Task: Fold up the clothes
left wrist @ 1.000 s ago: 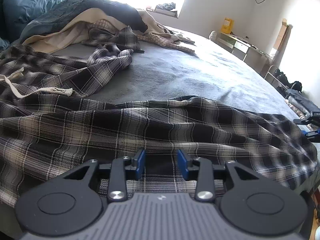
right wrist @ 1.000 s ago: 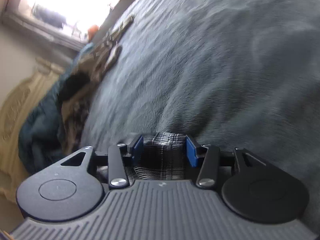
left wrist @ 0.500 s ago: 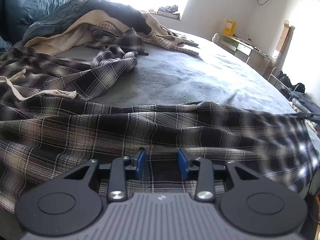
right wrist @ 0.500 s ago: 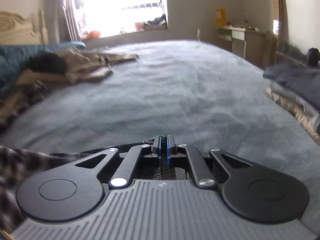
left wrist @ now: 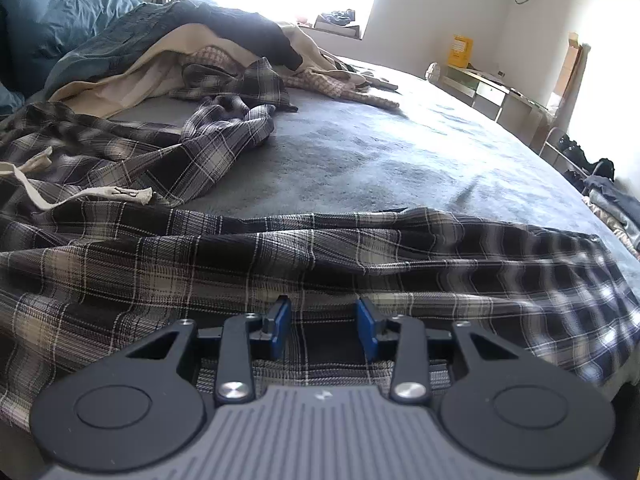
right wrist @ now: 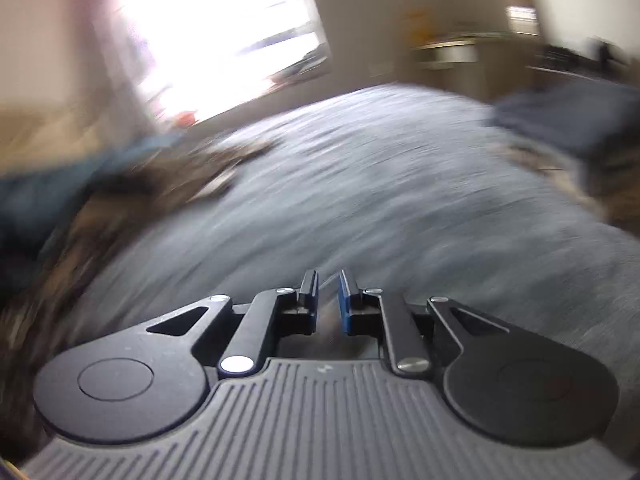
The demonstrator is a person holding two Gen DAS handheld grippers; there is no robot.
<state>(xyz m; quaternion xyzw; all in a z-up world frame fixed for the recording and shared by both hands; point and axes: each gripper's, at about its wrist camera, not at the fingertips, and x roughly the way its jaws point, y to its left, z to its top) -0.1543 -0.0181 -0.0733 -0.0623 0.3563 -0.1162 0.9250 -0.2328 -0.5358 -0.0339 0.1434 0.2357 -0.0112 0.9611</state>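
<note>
One plaid shirt (left wrist: 320,256) spread across the near edge of the grey bed (left wrist: 400,160), 2 grippers. Left gripper (left wrist: 323,318) jaws wide over the shirt. Right gripper (right wrist: 328,286) jaws narrow w/ a small gap, view's blurry, can't tell if anything's between them. Clothes pile (left wrist: 208,60) far left.

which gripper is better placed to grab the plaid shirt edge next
Left. The left gripper sits open right over the plaid shirt edge. The right gripper is nearly closed, its view blurred, over bare grey bedcover.
</note>
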